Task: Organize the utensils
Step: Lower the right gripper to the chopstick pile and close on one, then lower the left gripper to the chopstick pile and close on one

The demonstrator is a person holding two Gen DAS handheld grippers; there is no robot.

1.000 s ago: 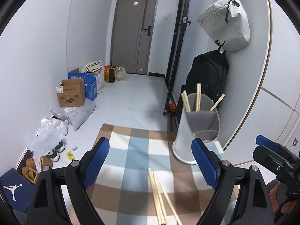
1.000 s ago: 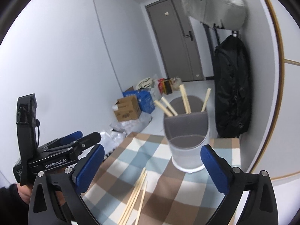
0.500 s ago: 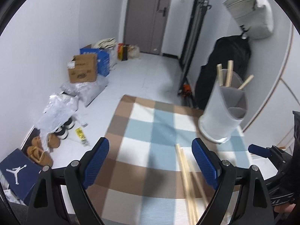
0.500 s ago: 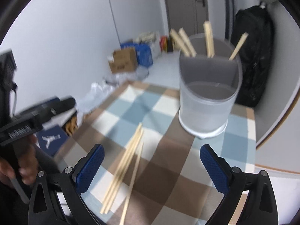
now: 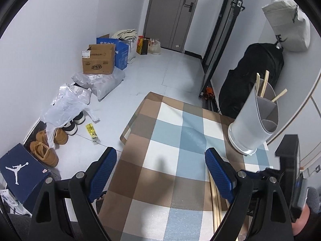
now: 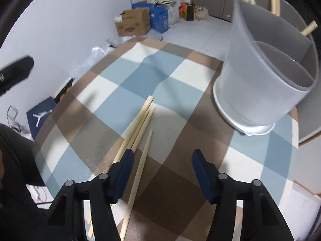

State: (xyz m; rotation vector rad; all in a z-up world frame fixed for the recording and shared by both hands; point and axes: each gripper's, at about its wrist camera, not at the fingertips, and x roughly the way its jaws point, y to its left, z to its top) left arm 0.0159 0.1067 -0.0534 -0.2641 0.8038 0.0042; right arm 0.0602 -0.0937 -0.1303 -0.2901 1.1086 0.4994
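Observation:
Several wooden chopsticks lie on the checked tablecloth; they also show in the left wrist view. A grey divided utensil holder stands at the far right with a few chopsticks upright in it; it also shows in the left wrist view. My right gripper is open and empty, low over the near ends of the loose chopsticks, with one single chopstick between its fingers. My left gripper is open and empty above the cloth, left of the chopsticks.
The table's left edge drops to a floor with cardboard boxes, plastic bags, shoes and a shoebox. A black backpack hangs behind the holder. The wall is close on the right.
Both grippers have tilted down and dropped toward the table. The right gripper moved forward over the loose chopsticks and its jaws are narrower. The left gripper shifted left.

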